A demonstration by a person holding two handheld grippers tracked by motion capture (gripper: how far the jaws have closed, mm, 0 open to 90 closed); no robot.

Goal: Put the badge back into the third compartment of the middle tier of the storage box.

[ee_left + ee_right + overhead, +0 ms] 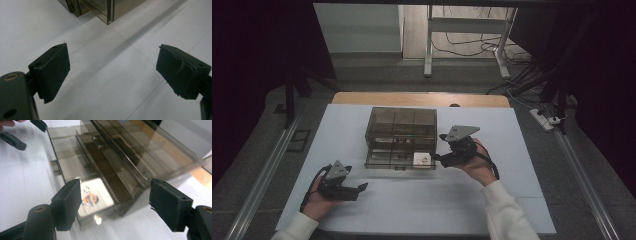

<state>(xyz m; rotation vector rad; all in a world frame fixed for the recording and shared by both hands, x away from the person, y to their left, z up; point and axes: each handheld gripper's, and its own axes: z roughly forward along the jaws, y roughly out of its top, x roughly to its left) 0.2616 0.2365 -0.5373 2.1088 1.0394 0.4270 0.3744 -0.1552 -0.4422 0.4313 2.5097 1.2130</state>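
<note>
Right hand-held gripper, jaws half open and empty, sits just right of the drawer, nearer than the left hand-held gripper.

Drawer box mid-table, card in its pulled-out drawer, front right

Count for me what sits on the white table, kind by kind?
Clear drawer box: 1
Picture card in its open bottom drawer: 1
Hand-held grippers, the left gripper and the right gripper, both with jaws apart and holding nothing: 2
Total: 4
</note>
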